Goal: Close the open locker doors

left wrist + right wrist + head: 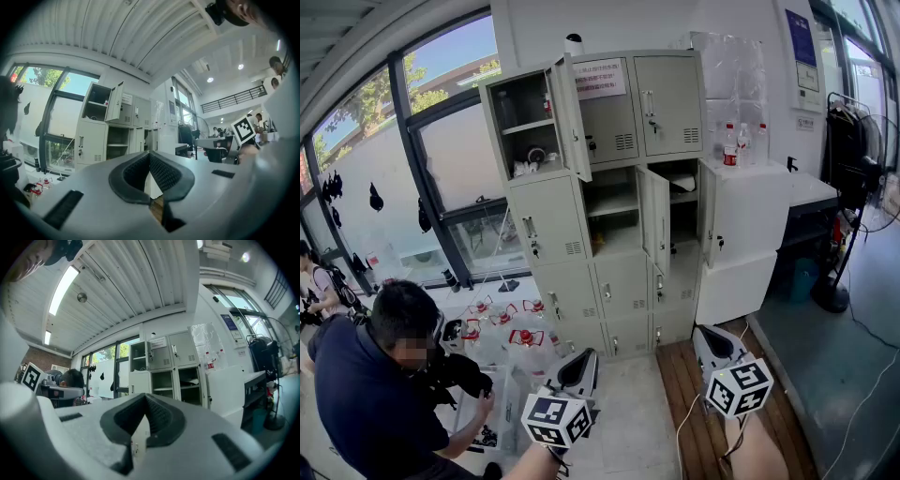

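I hold both grippers low and level, well short of the locker [548, 220]. The left gripper [581, 364] and the right gripper [713, 339] each have jaws pressed together on nothing. Three doors stand open ahead and above, all upright: the top-left door [570, 117], the middle door [654, 217] and the right door [741, 214]. The right gripper lies nearer the right door. I can't quite tell which compartment the middle door shuts.
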Tool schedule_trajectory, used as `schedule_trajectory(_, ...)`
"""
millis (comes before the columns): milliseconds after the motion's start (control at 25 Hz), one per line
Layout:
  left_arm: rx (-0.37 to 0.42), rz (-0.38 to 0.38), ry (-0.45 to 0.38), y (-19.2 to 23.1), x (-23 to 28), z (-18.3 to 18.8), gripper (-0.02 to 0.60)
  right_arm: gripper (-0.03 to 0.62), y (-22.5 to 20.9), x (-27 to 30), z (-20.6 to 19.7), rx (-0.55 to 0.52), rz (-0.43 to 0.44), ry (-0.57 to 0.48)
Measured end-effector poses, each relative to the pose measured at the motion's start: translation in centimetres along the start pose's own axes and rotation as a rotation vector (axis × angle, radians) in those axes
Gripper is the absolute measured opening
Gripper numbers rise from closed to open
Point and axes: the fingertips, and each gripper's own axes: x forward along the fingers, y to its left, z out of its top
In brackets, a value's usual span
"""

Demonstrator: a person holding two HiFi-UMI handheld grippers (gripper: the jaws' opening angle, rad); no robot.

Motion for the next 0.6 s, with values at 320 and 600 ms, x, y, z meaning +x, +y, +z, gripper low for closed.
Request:
schedule_trajectory(320,-0.005,-0.001,-0.003,0.31,0.22,0.1,0.003,0.0,0.02,0.4,0.18,-0.005,0.001,-0.001)
schedule_trajectory(600,-0.014,0.008,-0.005,0.3,0.31,0.24,0.003,0.0,0.26,0.66,0.51,0.006,0.023,-0.001)
